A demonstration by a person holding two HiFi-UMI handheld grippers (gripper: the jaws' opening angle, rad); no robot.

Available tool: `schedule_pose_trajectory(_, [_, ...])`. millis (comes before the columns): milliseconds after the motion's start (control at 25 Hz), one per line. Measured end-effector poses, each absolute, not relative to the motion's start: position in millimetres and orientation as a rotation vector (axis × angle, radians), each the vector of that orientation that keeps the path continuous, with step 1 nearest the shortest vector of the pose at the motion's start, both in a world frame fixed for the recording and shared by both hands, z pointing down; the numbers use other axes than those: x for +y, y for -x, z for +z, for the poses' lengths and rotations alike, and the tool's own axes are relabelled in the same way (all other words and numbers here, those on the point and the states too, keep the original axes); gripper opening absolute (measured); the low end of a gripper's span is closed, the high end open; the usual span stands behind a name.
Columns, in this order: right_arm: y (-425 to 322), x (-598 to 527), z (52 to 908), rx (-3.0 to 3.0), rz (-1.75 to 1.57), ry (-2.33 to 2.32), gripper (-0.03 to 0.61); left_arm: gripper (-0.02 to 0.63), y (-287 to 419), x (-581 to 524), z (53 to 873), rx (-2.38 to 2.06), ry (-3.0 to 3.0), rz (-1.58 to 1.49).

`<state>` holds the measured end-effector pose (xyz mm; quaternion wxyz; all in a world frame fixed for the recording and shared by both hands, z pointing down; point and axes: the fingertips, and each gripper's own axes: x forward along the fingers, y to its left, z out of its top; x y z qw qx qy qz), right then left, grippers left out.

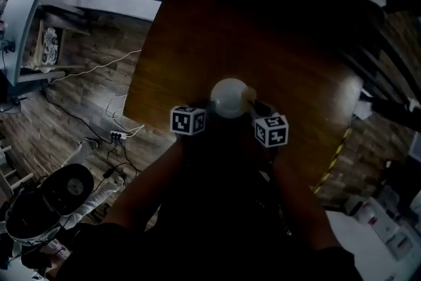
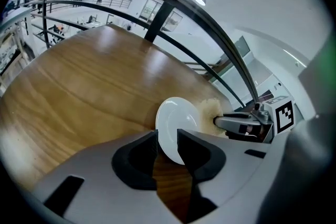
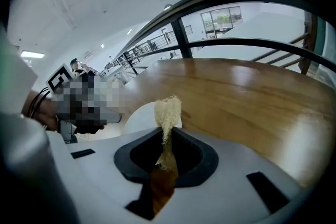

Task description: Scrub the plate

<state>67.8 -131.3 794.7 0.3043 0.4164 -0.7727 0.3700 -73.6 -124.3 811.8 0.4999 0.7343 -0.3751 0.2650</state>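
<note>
Two tools work low over the tabletop point(image 2: 79, 92): the left hand-held gripper point(image 2: 167, 134), jaws apart, straddles the white plate point(image 2: 176, 120) rim, seemingly steadying it, while the right hand-held gripper point(image 3: 168, 132) pinches a yellowish sponge point(image 3: 168, 109) just beside the plate, likely for scrubbing.

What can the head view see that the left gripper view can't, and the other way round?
Only the head view: the marker cube of the left gripper, the person's arms, and the plank floor with a power strip and cables. Only the left gripper view: that gripper's jaws up close, the plate with its rim between them, and ceiling lights. Both: the white plate, the beige scrubber beside it, held by the right gripper, and the wooden table.
</note>
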Motion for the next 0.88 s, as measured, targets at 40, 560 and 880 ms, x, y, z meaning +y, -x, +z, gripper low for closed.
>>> schedule_pose_trajectory(40, [-67.7,-132.3,796.6,-2.04,0.97,-1.098,0.057,0.123,73.4,-124.1,812.8,-0.905,-1.765,0.634])
schedule_pose_trajectory(560, [-72.2,-131.9,815.6,-1.978,0.932,-1.084,0.057,0.121,68.2,-117.4,830.2,-0.861,-1.682,0.606])
schedule_pose_trajectory(880, [-74.3,-131.8,820.5,-1.956,0.92,-1.081,0.057,0.121,62.5,-112.7,835.7,-0.829,-1.65,0.579])
